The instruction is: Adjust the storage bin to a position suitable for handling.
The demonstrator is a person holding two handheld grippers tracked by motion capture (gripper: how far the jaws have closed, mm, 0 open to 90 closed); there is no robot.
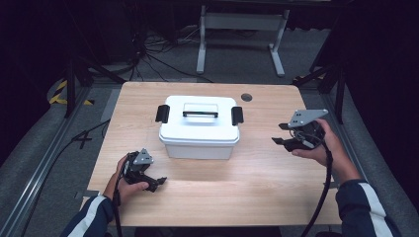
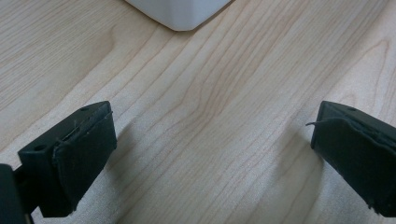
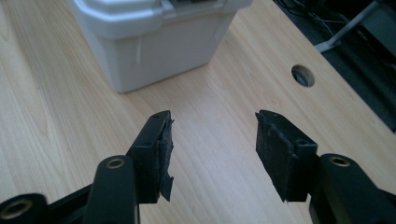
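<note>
A white plastic box (image 1: 199,127) with a closed lid, a black-edged handle on top and a black latch (image 1: 162,113) at each end stands in the middle of the wooden table (image 1: 247,187). My left gripper (image 1: 157,183) rests low near the table's front left, open, nothing between its jaws; a corner of the box (image 2: 180,14) lies ahead of it. My right gripper (image 1: 279,134) hovers right of the box, open and empty, pointing at the box's right end (image 3: 154,42).
A round cable hole (image 1: 246,97) sits in the table's far right part, also seen as the hole (image 3: 302,75) in the right gripper view. Beyond the table are a white desk frame (image 1: 241,34) and floor cables. Black cables trail from both grippers.
</note>
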